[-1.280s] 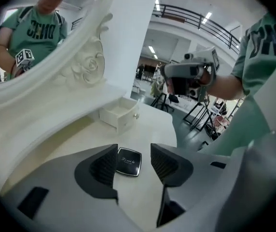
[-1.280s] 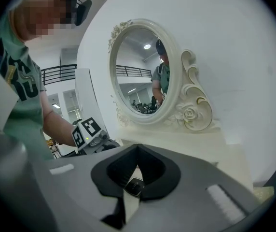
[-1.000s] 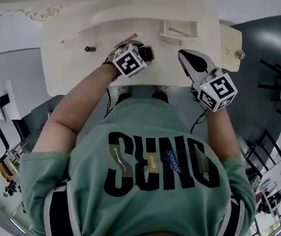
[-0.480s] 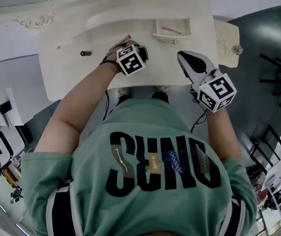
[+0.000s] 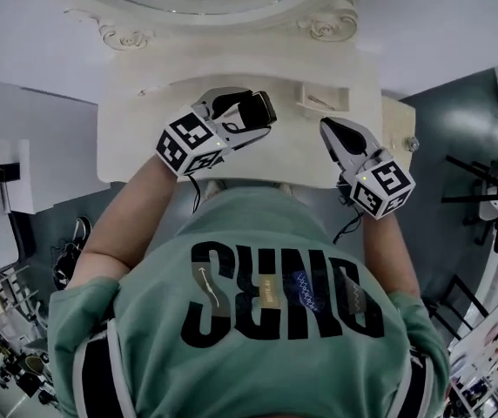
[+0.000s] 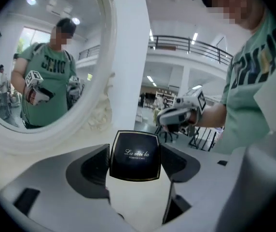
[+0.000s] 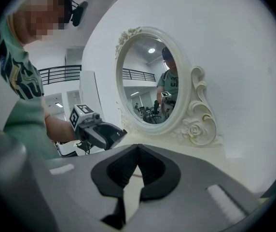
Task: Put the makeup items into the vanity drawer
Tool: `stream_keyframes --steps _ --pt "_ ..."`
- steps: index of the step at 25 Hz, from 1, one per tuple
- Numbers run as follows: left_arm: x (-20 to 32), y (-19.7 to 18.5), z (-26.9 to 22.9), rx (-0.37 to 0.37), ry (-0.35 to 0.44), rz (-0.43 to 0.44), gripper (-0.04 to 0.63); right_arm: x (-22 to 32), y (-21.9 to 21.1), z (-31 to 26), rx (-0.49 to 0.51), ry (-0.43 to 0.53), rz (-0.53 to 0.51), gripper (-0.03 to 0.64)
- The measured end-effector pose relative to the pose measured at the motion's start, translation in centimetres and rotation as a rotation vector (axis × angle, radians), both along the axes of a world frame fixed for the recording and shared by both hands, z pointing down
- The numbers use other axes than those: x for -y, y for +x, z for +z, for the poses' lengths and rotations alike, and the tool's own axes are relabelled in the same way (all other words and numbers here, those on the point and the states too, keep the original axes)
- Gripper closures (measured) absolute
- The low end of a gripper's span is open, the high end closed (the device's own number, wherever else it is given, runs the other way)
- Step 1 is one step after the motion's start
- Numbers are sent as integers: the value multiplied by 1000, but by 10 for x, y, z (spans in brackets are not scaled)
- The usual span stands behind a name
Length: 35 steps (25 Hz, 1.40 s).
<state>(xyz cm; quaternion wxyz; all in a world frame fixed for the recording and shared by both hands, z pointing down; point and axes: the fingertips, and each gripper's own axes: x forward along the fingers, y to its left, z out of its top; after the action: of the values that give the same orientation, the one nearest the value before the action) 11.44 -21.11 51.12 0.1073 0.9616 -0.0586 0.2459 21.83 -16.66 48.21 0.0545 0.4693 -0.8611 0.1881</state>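
A black square powder compact (image 6: 134, 153) sits between the pads of my left gripper (image 6: 135, 162), which is shut on it and holds it off the cream vanity top (image 5: 144, 151). In the head view that left gripper (image 5: 253, 111) points right with the compact (image 5: 259, 106) at its tip, left of the small open drawer (image 5: 319, 111). A thin item lies inside the drawer. My right gripper (image 5: 332, 131) hovers just below the drawer, jaws shut and empty. In its own view the right gripper (image 7: 131, 177) has its pads together.
An oval mirror (image 7: 152, 81) in a carved white frame stands on the back of the vanity against the wall. The person stands close to the vanity's front edge (image 5: 232, 179). Grey floor and furniture lie to both sides.
My left gripper has risen off the vanity top with the compact and swung to point right. The right gripper has barely moved. The head view has shifted toward the mirror.
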Motion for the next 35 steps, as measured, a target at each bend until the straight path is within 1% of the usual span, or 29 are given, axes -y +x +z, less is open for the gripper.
stream_keyframes --steps 3,6,9,12,14,18,25,35 --pt "11 -46 -56 -149 25 -101 261 15 -20 -28 1 46 -36 607" --pt "18 -93 -95 -279 22 -199 261 27 -43 -53 2 87 -78 607" --pt "21 -135 -121 -390 -5 -287 262 34 -63 -73 4 115 -115 607" --pt "22 -171 -137 -500 -20 -352 261 40 -79 -85 0 133 -149 607" --pt "22 -190 -140 -549 -26 -392 261 43 -89 -88 -2 136 -169 607" --pt "20 -214 -139 -586 -23 -440 261 46 -104 -90 1 134 -197 607" --pt "15 -221 -144 -626 -14 -447 261 47 -120 -92 -9 140 -246 607" --pt "7 -230 -148 -627 7 -464 261 47 -123 -89 -9 134 -262 607"
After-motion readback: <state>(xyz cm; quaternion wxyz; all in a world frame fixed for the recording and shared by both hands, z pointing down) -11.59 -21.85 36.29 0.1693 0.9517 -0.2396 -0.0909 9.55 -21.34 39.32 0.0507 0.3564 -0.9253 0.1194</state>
